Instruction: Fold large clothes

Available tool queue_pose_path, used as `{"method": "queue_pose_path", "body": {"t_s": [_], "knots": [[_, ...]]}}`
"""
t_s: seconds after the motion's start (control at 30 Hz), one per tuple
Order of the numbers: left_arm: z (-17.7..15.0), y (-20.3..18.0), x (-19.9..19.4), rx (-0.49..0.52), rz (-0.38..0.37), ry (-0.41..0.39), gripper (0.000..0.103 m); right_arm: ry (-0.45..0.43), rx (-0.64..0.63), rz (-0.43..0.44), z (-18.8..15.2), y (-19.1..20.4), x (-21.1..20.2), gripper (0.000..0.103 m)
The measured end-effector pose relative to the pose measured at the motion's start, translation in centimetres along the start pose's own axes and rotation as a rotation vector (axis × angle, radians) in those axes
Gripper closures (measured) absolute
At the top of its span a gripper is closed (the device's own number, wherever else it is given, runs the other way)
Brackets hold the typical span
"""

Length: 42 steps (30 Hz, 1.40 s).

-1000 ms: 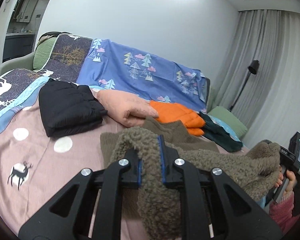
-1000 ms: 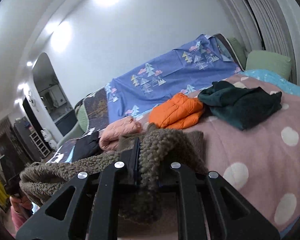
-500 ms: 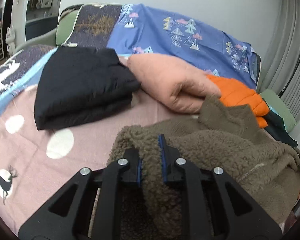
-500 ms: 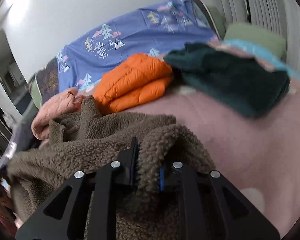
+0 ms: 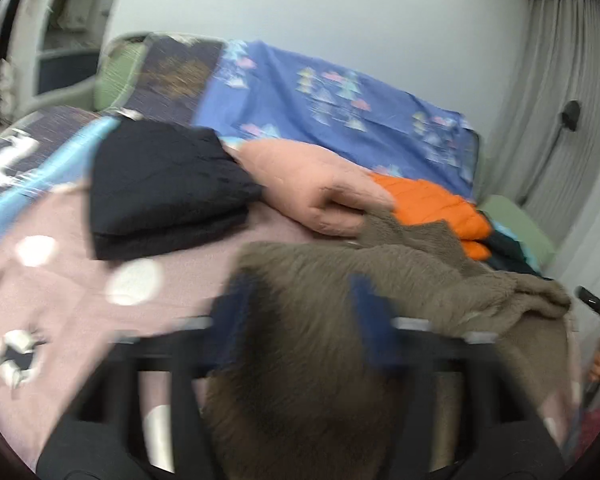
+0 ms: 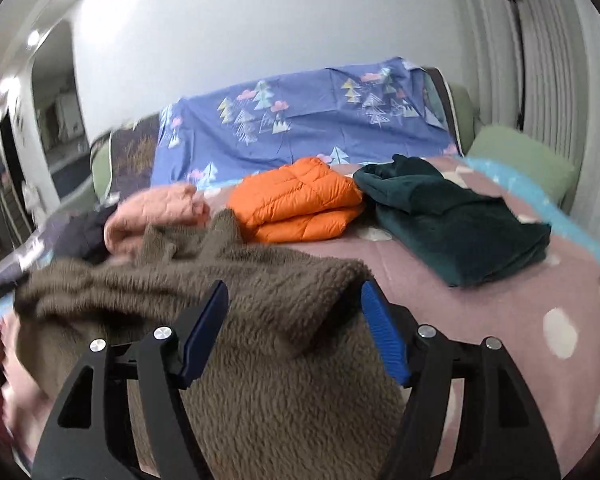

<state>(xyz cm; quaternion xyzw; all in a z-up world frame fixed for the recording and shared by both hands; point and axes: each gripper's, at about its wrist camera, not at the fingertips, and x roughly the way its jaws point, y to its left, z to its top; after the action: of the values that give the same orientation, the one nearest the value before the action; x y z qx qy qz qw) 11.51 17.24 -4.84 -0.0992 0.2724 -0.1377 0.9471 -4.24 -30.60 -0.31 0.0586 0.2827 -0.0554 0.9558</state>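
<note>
Lying bunched on the pink spotted bed [image 6: 500, 320], the brown fleece [image 6: 284, 344] sits at the near edge with its collar end reaching toward the folded pile behind. Both tools have just been opening: the left tool [image 5: 304, 320] stands spread, its blue pads blurred on either side of the pile, and the right tool [image 6: 296, 320] is spread too, pads clear of the fabric though fleece still lies between them. Neither pinches anything.

The fleece looks thick, soft and limp, with a grippy nap, so it should not slip but will sag and bulk up wherever it is lifted. My judgement is that it wants holding at a hem or shoulder seam, one tool at each corner, rather than in a fat mid-body fold that fills the jaws.

Room is uneven. Behind the fleece, the peach jacket [image 6: 156, 216] touches or nearly touches its far edge, and the orange jacket [image 6: 296, 200] lies just beside it. The black garment [image 5: 164, 192] and green garment [image 6: 460, 224] flank it farther off. Open bedspread shows to the left and right fronts; spreading flat is likeliest there, near the bed's front edge, where cloth could slide off.
</note>
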Motion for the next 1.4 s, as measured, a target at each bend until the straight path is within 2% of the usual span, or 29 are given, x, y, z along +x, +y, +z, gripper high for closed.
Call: {"method": "queue_pose_path", "body": {"t_s": [0.03, 0.1, 0.13, 0.2, 0.27, 0.3, 0.4, 0.5, 0.6, 0.63, 0.67, 0.7, 0.77, 0.8, 0.87, 0.97, 1.0, 1.03, 1.07, 1.1, 1.13, 1.2, 1.33, 1.4], "knots": [[-0.2, 0.0, -1.0, 0.029, 0.033, -0.035, 0.023, 0.016, -0.044, -0.010, -0.4, 0.7, 0.2, 0.034], [-0.2, 0.0, -2.4, 0.066, 0.054, -0.057, 0.030, 0.042, -0.129, -0.027, -1.2, 2.2, 0.8, 0.034], [-0.1, -0.2, -2.9, 0.072, 0.042, -0.062, 0.041, 0.052, -0.162, -0.033, -1.6, 2.7, 1.2, 0.034], [-0.1, -1.0, -3.8, 0.107, -0.006, -0.055, 0.047, 0.074, -0.206, -0.056, -2.2, 3.6, 2.2, 0.032], [-0.6, -3.1, -4.1, 0.206, -0.054, -0.032, 0.050, 0.095, -0.214, -0.071, -2.5, 4.0, 3.2, 0.031], [-1.1, -4.5, -3.9, 0.268, -0.091, -0.010, 0.050, 0.104, -0.207, -0.056, -2.5, 4.2, 3.7, 0.031], [-2.0, -7.4, -2.1, 0.361, -0.153, 0.049, 0.054, 0.098, -0.205, -0.001, -1.9, 4.9, 4.4, 0.031], [-1.7, -9.2, 1.3, 0.422, -0.098, 0.100, 0.059, 0.095, -0.218, -0.009, -0.9, 5.2, 5.5, 0.032], [-0.1, -8.8, 5.0, 0.384, 0.023, 0.134, 0.059, 0.113, -0.166, -0.047, 0.3, 3.8, 6.8, 0.032], [0.8, -7.9, 6.0, 0.345, 0.069, 0.129, 0.052, 0.116, -0.142, -0.051, 0.7, 3.2, 7.0, 0.031], [1.5, -7.2, 6.4, 0.317, 0.113, 0.118, 0.033, 0.122, -0.108, -0.051, 1.2, 2.3, 7.3, 0.031], [2.2, -6.3, 6.7, 0.290, 0.164, 0.092, 0.027, 0.133, -0.069, -0.038, 1.7, 1.2, 7.7, 0.031], [3.2, -5.4, 6.9, 0.288, 0.153, 0.087, 0.022, 0.156, -0.044, -0.009, 2.6, 0.0, 8.5, 0.025], [3.6, -5.1, 7.5, 0.302, 0.124, 0.110, 0.020, 0.167, -0.050, 0.003, 2.9, -0.2, 9.0, 0.024], [4.2, -4.8, 8.8, 0.336, 0.099, 0.155, 0.014, 0.201, -0.084, 0.036, 4.0, -0.7, 10.9, 0.015], [4.7, -4.5, 12.0, 0.369, 0.122, 0.240, 0.014, 0.261, -0.105, 0.042, 5.0, -1.0, 13.9, 0.014], [4.7, -4.3, 13.4, 0.368, 0.115, 0.274, 0.014, 0.293, -0.089, 0.072, 5.2, -1.2, 15.0, 0.014], [4.5, -4.1, 13.9, 0.362, 0.107, 0.287, 0.019, 0.316, -0.074, 0.091, 5.0, -1.2, 15.4, 0.027], [4.4, -3.9, 14.4, 0.345, 0.083, 0.296, 0.050, 0.345, -0.043, 0.087, 4.9, -1.3, 16.0, 0.075], [4.4, -3.6, 14.8, 0.325, 0.055, 0.306, 0.069, 0.361, 0.003, 0.083, 4.8, -1.5, 16.2, 0.091], [4.6, -3.3, 14.9, 0.278, 0.038, 0.310, 0.087, 0.331, 0.032, 0.069, 5.0, -1.6, 15.8, 0.091], [5.2, -2.9, 13.7, 0.222, 0.021, 0.241, 0.089, 0.250, 0.057, 0.048, 5.6, -1.6, 14.1, 0.092], [7.1, -3.3, 11.6, 0.173, 0.002, 0.132, 0.090, 0.136, 0.160, 0.043, 7.6, -2.5, 11.9, 0.092], [8.1, -3.7, 11.7, 0.179, 0.018, 0.095, 0.089, 0.131, 0.147, -0.013, 8.3, -2.4, 12.9, 0.092]]}}
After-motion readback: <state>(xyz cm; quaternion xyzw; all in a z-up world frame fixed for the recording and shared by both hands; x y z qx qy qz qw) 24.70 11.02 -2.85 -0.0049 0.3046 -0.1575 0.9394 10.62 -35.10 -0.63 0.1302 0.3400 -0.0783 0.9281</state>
